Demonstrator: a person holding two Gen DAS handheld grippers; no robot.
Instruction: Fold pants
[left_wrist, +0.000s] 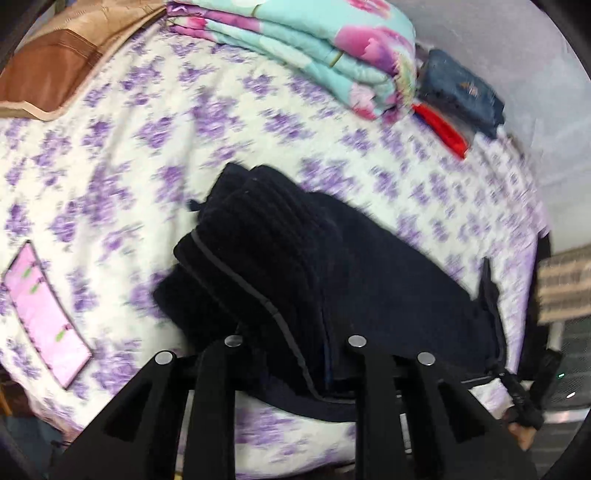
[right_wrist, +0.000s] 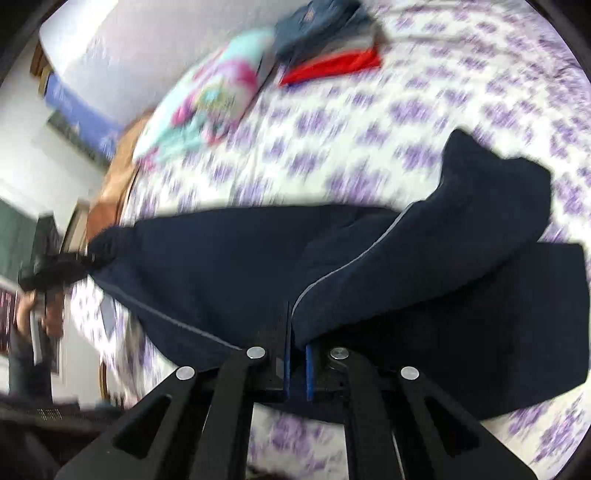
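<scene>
Lying crosswise on the bedspread (right_wrist: 332, 122), pants (right_wrist: 221, 266) half-folded.

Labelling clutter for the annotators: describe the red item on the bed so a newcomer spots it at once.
Start at the bed's purple-flowered sheet and find the folded turquoise-and-pink quilt at its far side. Beside it sits a small stack of folded clothes, with a dark blue denim piece on top. The red garment is the flat bottom layer sticking out from under it, the only solid red thing on the bed.

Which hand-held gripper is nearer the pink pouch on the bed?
Left. The pink pouch lies just left of the left hand-held gripper; the right hand-held gripper sits across the pants, on the far side.
</scene>
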